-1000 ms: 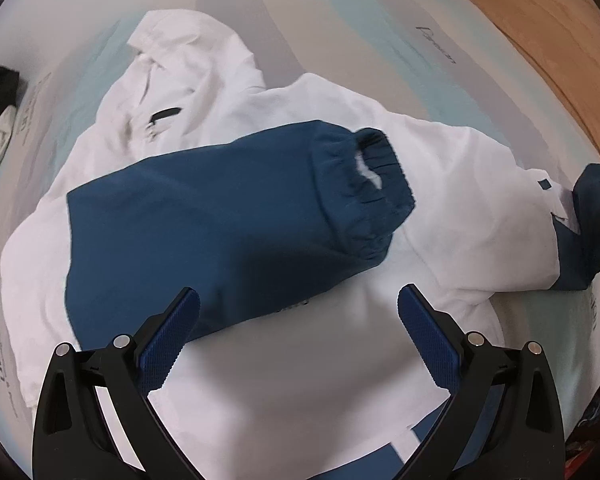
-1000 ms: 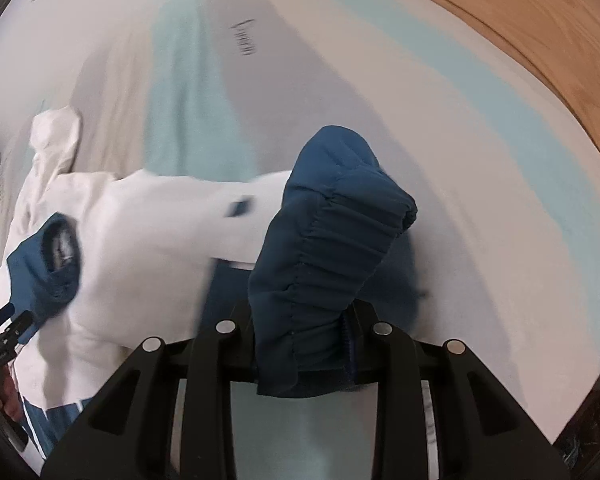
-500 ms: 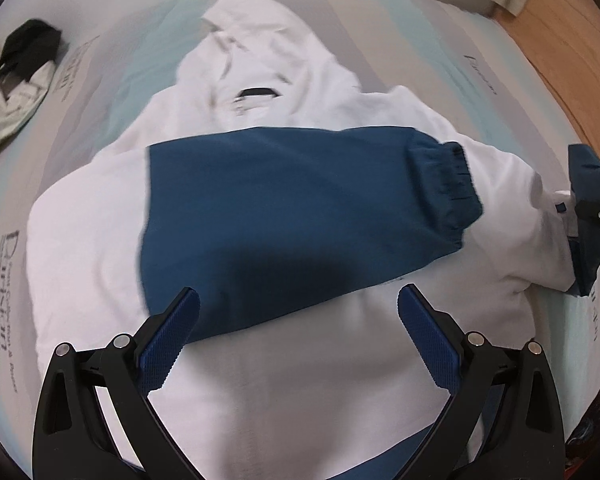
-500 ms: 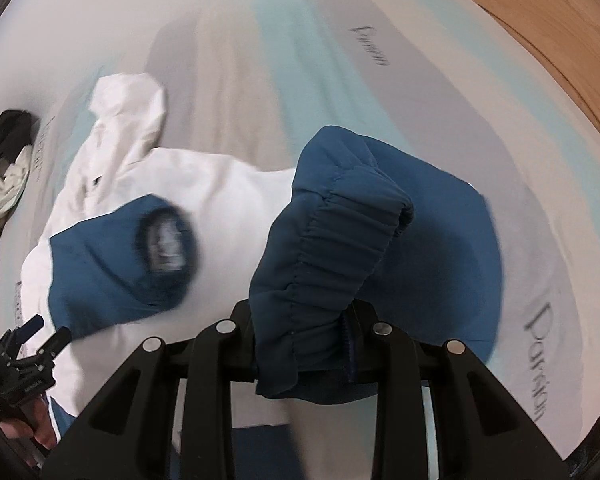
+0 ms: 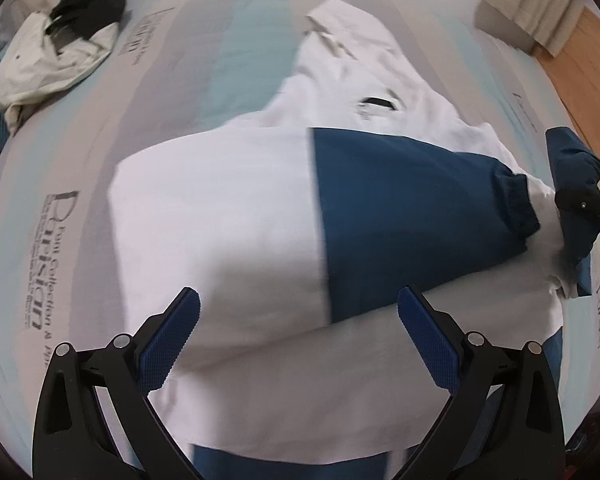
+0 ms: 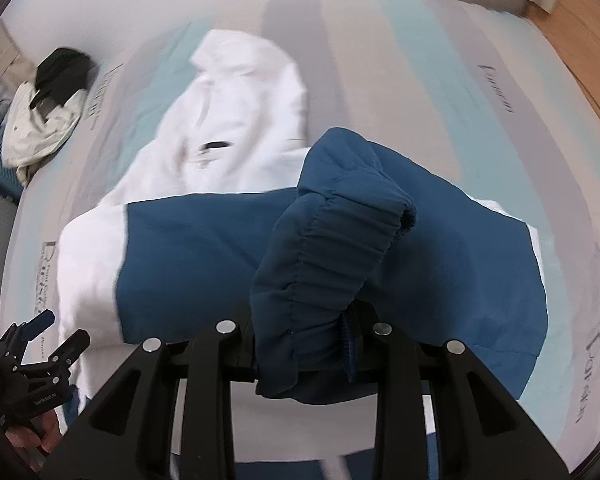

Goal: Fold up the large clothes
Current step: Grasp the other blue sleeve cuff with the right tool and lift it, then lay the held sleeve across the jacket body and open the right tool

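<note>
Soft even light, motion blur, fisheye-warped edges.

The jacket's [image 5: 236,216] hem runs off the bottom edge; motion blur smears the hood [image 6: 244,76] and the mattress lettering [image 5: 44,256].

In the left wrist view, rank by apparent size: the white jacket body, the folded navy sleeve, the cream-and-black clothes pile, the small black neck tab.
1. White jacket body, filling most of the view.
2. Navy sleeve folded across it.
3. Cream-and-black clothes pile, though it lies farther away, so it may only look smaller.
4. Black neck tab.
</note>
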### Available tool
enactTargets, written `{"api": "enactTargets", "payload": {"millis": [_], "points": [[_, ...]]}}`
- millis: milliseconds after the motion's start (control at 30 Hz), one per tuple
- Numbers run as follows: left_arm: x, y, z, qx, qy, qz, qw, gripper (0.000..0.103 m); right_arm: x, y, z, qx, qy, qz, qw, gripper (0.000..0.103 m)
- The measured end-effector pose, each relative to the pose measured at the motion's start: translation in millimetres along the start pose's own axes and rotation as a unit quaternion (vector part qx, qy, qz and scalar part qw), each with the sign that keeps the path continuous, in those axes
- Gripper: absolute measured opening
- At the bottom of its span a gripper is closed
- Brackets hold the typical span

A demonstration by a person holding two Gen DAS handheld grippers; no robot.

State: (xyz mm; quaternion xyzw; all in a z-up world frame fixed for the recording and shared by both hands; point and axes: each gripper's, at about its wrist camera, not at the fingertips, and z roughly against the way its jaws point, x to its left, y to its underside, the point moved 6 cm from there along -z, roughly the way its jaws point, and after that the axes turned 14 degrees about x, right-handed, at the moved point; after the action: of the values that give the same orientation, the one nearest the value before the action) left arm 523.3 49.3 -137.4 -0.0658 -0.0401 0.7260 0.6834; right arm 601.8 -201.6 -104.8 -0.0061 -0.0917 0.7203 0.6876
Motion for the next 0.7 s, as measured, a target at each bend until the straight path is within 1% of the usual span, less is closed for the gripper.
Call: {"api": "enactTargets", "payload": {"millis": [133, 367, 400, 567, 700], "points": [[39, 3, 3, -0.002, -0.002, 0.012, 0.9999, 0.097, 56, -2, -7, 0.001, -0.009, 0.024, 1.000, 0.027], [108, 22, 8, 0.001, -0.008, 0.049, 0.9988, 0.097, 152, 9, -15, 0.009, -0.028, 0.071, 0.997, 0.027], [117, 25, 9, 0.001, -0.008, 0.054, 0.9985, 0.097, 160, 10, -16, 0.010, -0.030, 0.076, 0.997, 0.027], [156, 37, 14, -0.002, -0.018, 0.068, 0.9975, 0.097, 228, 17, -22, 0.016, -0.036, 0.129, 0.991, 0.026], [187, 44, 14, 0.000, -0.018, 0.080, 0.9966, 0.097, 269, 23, -31, 0.024, -0.042, 0.153, 0.987, 0.026]]}}
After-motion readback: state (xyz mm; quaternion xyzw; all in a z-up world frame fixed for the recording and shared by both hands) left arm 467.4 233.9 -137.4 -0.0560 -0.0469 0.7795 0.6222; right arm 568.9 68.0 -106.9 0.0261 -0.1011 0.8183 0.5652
